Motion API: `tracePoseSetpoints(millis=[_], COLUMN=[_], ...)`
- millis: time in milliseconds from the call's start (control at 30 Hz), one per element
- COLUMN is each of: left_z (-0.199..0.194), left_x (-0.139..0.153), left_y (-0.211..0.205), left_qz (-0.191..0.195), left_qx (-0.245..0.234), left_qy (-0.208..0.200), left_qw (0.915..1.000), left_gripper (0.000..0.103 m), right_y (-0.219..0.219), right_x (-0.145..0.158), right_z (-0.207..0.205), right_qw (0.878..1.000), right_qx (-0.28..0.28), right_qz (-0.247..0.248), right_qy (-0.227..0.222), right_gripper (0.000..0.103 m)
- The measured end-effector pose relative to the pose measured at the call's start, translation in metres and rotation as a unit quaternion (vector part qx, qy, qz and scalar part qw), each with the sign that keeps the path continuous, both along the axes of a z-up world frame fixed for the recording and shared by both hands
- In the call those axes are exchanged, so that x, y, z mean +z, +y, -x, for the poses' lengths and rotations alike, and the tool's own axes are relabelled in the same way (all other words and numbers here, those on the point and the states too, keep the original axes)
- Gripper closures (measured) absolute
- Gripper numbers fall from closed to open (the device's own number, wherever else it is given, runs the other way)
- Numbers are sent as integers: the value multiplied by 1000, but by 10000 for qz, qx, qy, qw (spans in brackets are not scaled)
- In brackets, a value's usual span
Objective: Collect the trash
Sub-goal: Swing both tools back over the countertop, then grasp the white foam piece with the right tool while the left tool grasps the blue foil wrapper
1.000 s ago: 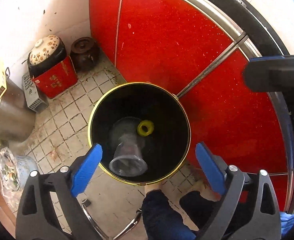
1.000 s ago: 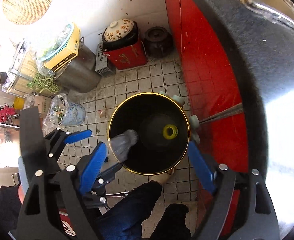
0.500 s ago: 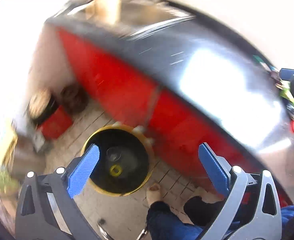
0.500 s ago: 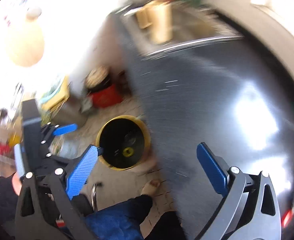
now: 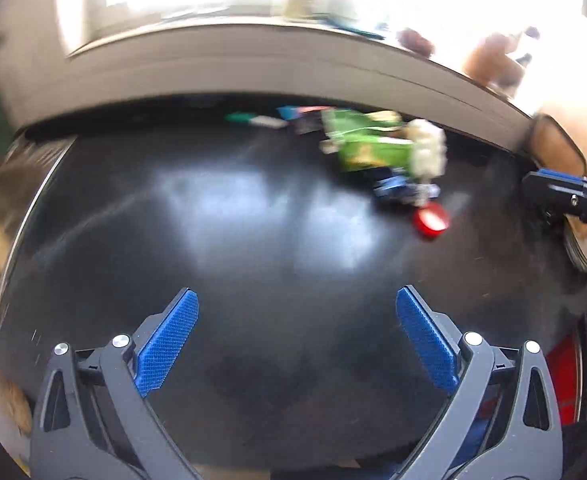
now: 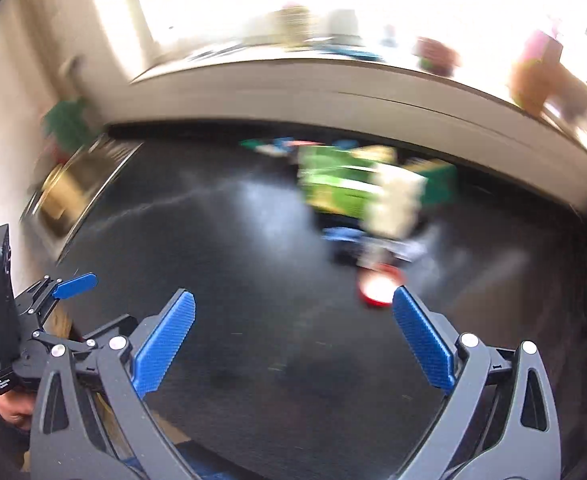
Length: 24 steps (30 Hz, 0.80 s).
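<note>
Count, both views blurred by motion:
- Two grippers with blue ribbed finger pads: left gripper [image 5: 297, 338], right gripper [image 6: 293, 338].
- One glossy black countertop [image 5: 253, 240].
- One red round lid-like disc [image 5: 431, 221].
- One green crumpled plastic wrapper [image 5: 367, 148].
- One white crumpled wad [image 5: 427, 152], touching the wrapper.
- One dark blue flat packet [image 5: 393, 189].
- Smaller scraps along the back edge: number not resolvable.

The right gripper [image 6: 293, 336] hangs over the dark surface [image 6: 221, 264] with jaws spread wide, nothing between them. Toward the far edge lies a blurred heap: green packaging [image 6: 333, 184], something white [image 6: 393, 204], and a red lid [image 6: 377, 286] nearest.
</note>
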<state>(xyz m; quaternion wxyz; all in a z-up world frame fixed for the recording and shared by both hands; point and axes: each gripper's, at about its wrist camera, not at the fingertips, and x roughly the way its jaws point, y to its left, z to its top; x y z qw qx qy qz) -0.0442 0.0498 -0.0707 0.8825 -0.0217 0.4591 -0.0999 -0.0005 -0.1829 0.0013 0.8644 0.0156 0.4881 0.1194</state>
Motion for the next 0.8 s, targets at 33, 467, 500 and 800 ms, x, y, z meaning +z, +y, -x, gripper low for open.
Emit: tracePoseSetpoints(millis=[33,467,500,800], left_z=[-8,-50,-53,-89], left_x=[0,-9,-11,-38], left_y=[-15,-90,-92,-110], left_qz=[-39,-386,-409,-525], left_qx=[-159,-900,-914,-1096], left_qy=[3,29,32,48], left_qw=[9999,9952,9950,9926], left_gripper=[7,7,7,7], right_y=[-17,-71,-70,-58], right_x=[-1,-16,-17,-60], right_z=[2,-5,-9,-78], right_qw=[9999,9990,9991,9990], right_qx=[-158,-406,-381,-127], right_qz=[-11,-160,-177,-278], right_qy=[13,23,25,323], right_gripper=[7,7,7,7])
